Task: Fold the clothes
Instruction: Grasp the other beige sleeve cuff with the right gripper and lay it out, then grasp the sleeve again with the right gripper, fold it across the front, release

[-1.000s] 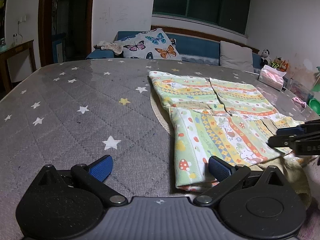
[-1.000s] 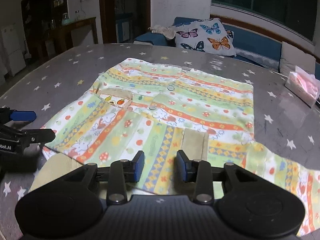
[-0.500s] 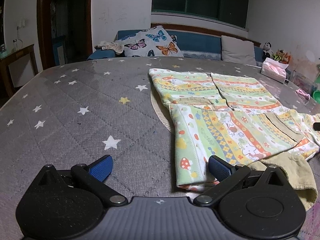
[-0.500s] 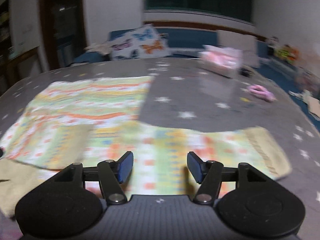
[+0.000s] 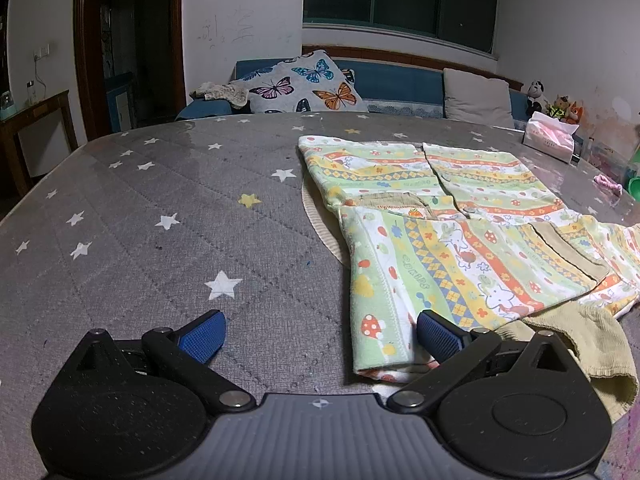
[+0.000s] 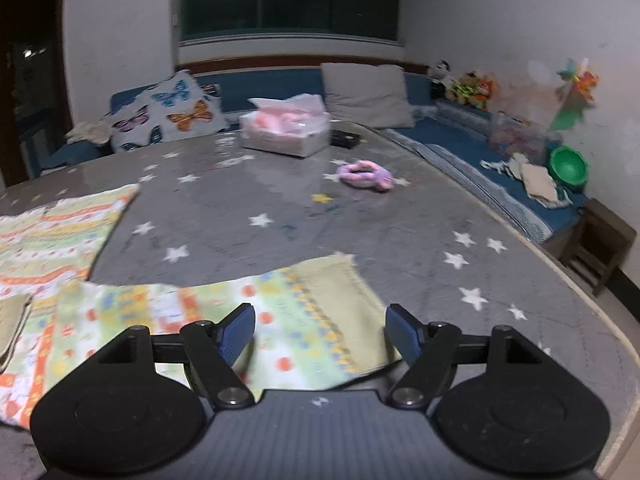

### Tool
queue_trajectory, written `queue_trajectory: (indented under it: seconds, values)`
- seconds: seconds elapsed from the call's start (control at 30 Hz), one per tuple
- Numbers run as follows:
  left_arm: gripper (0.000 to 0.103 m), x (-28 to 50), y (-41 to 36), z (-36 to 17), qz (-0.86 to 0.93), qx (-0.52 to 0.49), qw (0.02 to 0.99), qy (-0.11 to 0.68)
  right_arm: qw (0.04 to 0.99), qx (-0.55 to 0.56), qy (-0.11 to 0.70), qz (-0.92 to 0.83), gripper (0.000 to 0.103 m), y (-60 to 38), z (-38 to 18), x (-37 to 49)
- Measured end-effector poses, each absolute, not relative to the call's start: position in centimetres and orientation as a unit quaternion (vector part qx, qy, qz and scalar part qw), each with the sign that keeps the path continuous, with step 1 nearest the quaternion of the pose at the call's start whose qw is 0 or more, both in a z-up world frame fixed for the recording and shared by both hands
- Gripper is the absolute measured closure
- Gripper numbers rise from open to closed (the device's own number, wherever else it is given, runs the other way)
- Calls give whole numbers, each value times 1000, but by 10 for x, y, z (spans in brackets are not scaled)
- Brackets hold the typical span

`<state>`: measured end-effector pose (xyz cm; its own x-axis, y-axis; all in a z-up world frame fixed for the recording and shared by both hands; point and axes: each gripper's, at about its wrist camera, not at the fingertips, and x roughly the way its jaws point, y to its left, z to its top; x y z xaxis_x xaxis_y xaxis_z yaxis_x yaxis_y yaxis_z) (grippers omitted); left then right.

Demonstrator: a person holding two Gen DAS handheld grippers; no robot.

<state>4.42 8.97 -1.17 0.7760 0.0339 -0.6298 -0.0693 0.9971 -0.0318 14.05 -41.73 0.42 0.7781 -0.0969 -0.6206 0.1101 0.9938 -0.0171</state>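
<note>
While right gripper (image 6: 320, 330) hangs over unfolded sleeve (image 6: 304, 320), jaws spread, just been opening, nothing pinched: lower onto sleeve's cuff end, nip both layers. Left gripper (image 5: 318, 336) spread, empty, beside shirt (image 5: 440, 240); keep near hem.

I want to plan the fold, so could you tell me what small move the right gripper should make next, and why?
Probably lower the right gripper, whose jaws have just been opening, onto the unfolded sleeve and pinch its cuff. The sleeve lies flat between the open jaws, while the other sleeve is already folded across the shirt.
</note>
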Motion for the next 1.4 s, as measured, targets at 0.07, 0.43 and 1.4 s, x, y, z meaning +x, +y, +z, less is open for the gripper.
queue_trajectory:
  seconds: [0.07, 0.43, 1.4]
  values:
    - [0, 44, 90, -12, 27, -26, 942, 334, 941, 15, 332, -62, 29, -423, 2, 142]
    - [0, 45, 90, -12, 27, -26, 942, 333, 937, 41, 340, -66, 35, -433, -12, 142]
    - [0, 44, 91, -12, 26, -30, 943, 332, 927, 84, 303, 205, 95, -273, 78, 146]
